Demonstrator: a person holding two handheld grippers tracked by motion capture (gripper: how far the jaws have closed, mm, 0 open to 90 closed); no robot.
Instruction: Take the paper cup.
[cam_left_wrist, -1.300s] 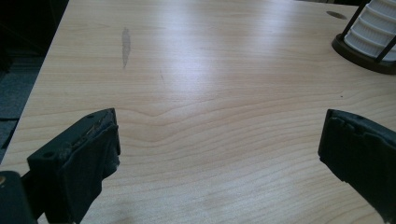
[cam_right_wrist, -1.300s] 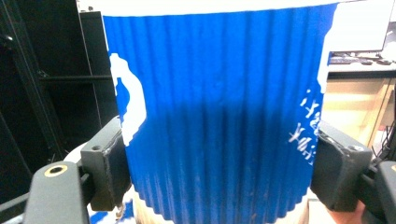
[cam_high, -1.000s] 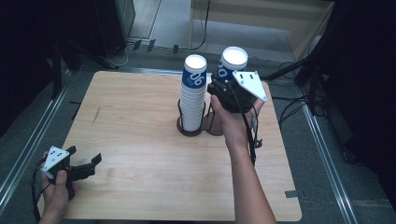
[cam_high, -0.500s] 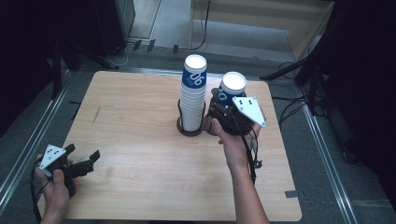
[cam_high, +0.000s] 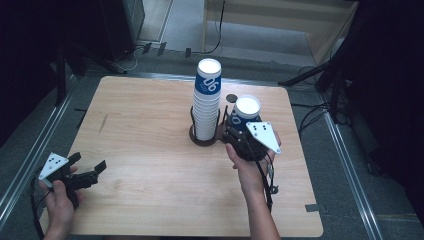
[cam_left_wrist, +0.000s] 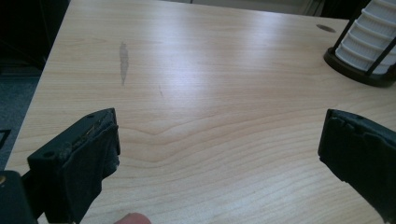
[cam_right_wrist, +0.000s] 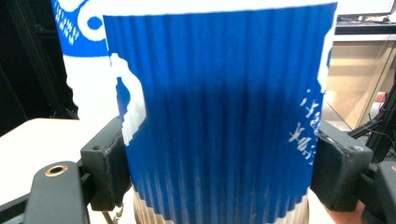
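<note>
Cup (cam_high: 247, 111) clamped in right gripper (cam_high: 239, 134) — apparently empty, cup stack (cam_high: 207, 102) in holder (cam_high: 204, 137)

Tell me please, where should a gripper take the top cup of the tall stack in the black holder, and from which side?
Probably by the blue ribbed wall just under the rim of the top cup, coming level from the right or the near side. It stands upright above the stack, clear of the black holder and its rods, so open jaws can straddle it there.
</note>
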